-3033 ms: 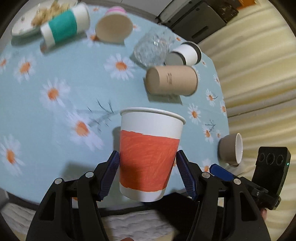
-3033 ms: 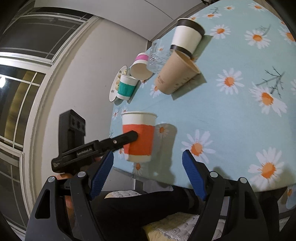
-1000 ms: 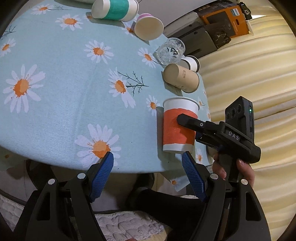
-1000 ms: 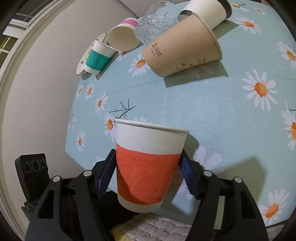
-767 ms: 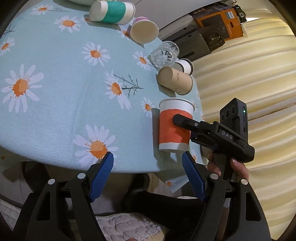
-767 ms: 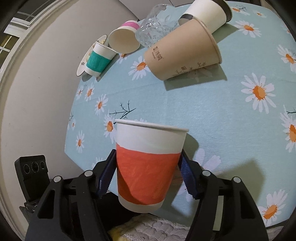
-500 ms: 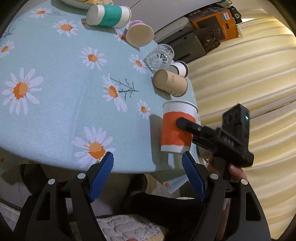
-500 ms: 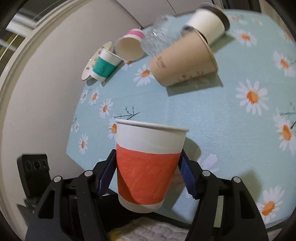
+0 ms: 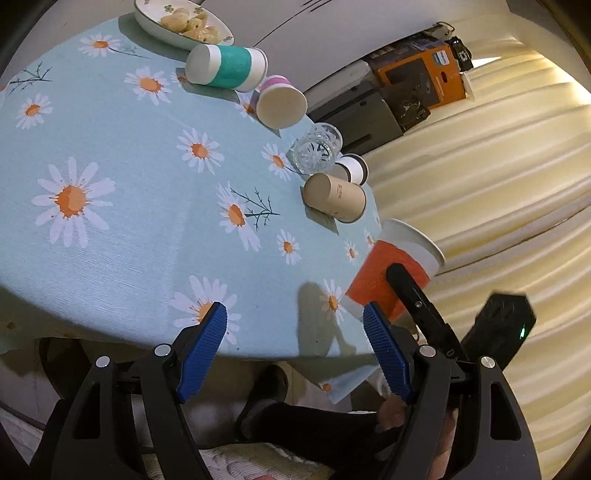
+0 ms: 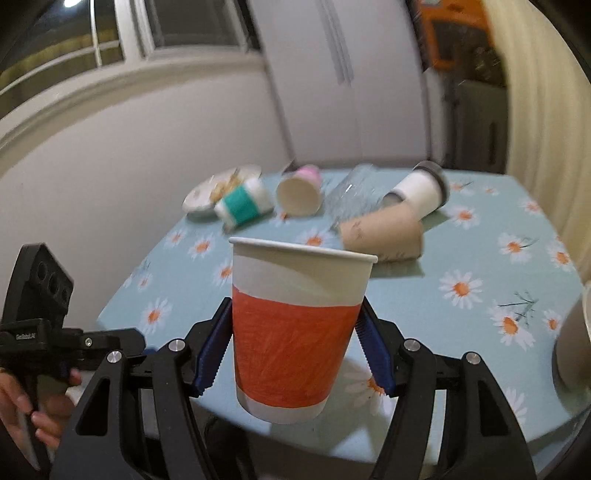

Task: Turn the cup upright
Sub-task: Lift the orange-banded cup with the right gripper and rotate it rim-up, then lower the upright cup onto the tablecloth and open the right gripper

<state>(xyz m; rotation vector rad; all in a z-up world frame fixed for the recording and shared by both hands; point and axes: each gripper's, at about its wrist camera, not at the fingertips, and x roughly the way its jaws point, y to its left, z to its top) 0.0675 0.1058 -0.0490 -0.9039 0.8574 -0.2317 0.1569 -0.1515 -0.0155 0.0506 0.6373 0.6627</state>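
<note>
My right gripper (image 10: 291, 352) is shut on an orange-and-white paper cup (image 10: 295, 332), mouth up, held above the near edge of the daisy tablecloth (image 10: 461, 325). In the left wrist view the same cup (image 9: 391, 273) hangs tilted at the table's right edge, with the right gripper's black finger across it. My left gripper (image 9: 295, 350) is open and empty over the table's near edge (image 9: 147, 258).
Lying on their sides at the back are a teal-banded cup (image 9: 225, 68), a pink-banded cup (image 9: 280, 101), a brown paper cup (image 9: 334, 203) and a white black-rimmed cup (image 9: 352, 170). A glass tumbler (image 9: 317, 151) and a snack plate (image 9: 181, 22) are there too. Curtains hang at right.
The right gripper has lifted and swung with the orange cup, so the table looks further off and level. The left gripper stays open and has shifted slightly; the cup now sits lower right.
</note>
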